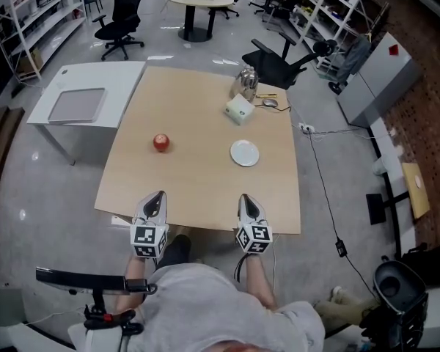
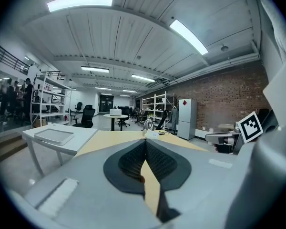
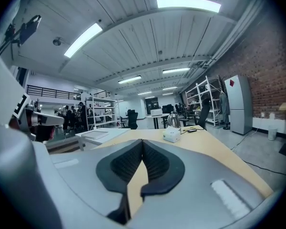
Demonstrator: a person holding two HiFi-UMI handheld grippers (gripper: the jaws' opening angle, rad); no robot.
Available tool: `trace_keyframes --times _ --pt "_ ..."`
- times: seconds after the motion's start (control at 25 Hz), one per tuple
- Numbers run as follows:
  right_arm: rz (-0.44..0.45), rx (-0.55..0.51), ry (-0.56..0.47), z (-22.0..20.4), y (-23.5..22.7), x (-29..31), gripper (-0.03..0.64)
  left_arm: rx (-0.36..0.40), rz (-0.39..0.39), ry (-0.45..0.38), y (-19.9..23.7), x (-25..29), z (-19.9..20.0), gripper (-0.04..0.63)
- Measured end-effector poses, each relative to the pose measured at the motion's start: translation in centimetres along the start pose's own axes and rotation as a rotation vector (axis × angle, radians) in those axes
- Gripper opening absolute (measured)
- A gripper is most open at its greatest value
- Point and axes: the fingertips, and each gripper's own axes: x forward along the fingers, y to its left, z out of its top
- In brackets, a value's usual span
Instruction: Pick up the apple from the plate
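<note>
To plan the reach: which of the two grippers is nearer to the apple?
The left gripper: the apple lies almost straight ahead of it, while the right gripper faces the empty plate.

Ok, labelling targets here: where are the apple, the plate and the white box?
apple (image 1: 161,142): head view, middle of its red top.
plate (image 1: 244,152): head view, its bare centre.
white box (image 1: 240,108): head view, its top face.

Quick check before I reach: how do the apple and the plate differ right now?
The apple is red and round; the plate is white and flat. The apple sits on the left half of the table, the plate on the right half, apart from it. The apple is narrower than the plate. Both rest directly on the wooden top, and nothing lies on the plate.
</note>
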Motion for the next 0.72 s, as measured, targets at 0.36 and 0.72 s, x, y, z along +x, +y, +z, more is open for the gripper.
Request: trace_keyframes --times 0.36,0.72 --pt "0.008 0.008 0.011 -1.0 0.3 -1.5 0.006 0.014 0.019 -0.006 0.4 -0.8 -0.2 0.018" --pt "0.011 -0.011 0.01 -1.0 0.3 -1.7 0.006 0.019 0.019 -0.008 0.3 -0.8 -0.1 0.018"
